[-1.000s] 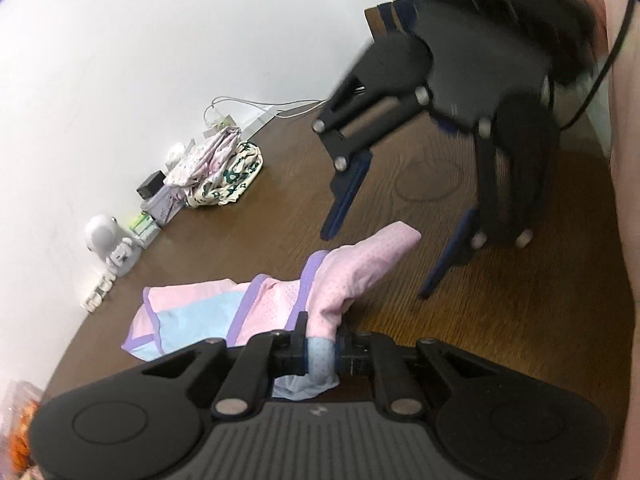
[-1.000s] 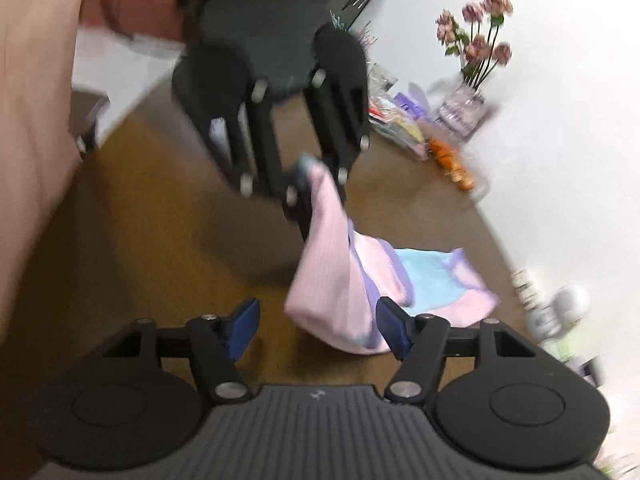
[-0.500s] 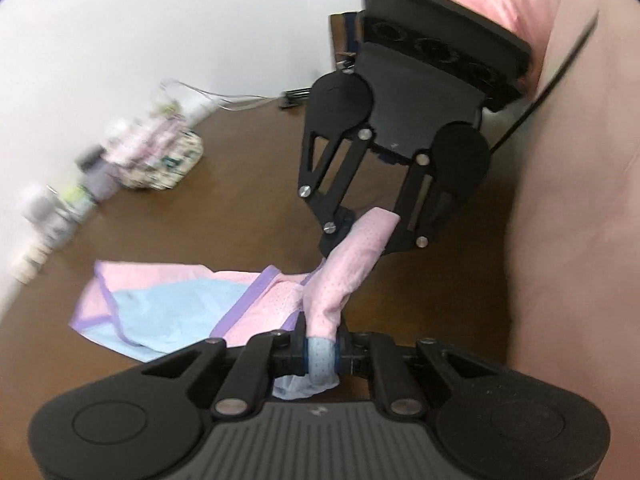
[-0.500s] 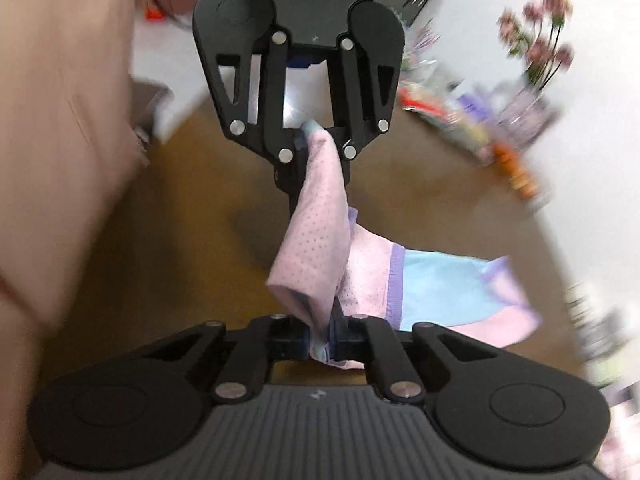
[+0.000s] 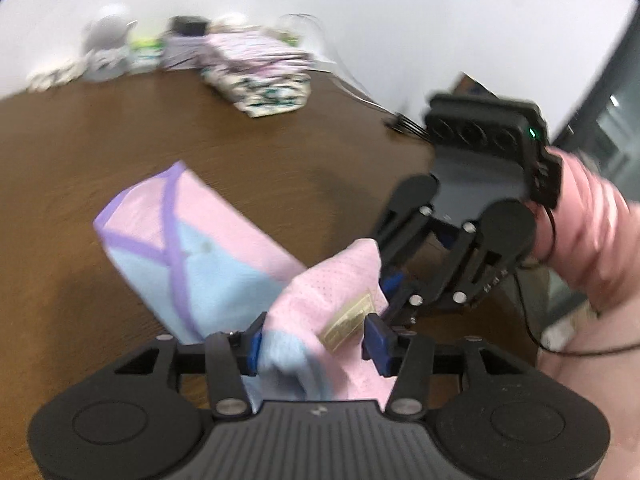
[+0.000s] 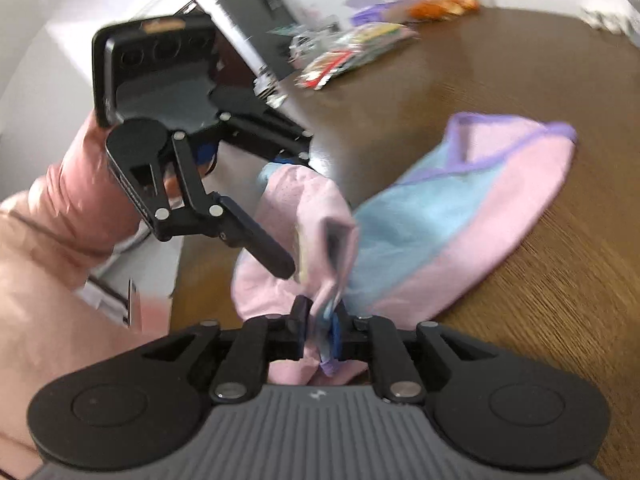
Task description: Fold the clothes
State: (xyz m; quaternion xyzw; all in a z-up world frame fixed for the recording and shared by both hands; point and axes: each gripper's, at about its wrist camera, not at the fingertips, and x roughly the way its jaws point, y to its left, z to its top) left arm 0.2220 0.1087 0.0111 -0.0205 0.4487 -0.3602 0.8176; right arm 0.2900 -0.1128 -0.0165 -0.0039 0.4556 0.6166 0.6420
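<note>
Handover mid-fold at lower centre: left gripper (image 5: pixel 316 340) just opening around pink-and-blue garment (image 5: pixel 208 256), right gripper (image 6: pixel 320 330) clamped on its hem, next needing a flat lay.

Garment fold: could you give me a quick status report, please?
Right gripper shut on garment. Left gripper just opening, cloth between its fingers. Garment partly on table. Nothing in the way.

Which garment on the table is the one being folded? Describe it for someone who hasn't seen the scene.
On the brown wooden table, skip the patterned pile of folded clothes by the far wall. The garment lies nearer, one end between the left gripper and the right gripper. It alone is pink and light blue with purple trim.
</note>
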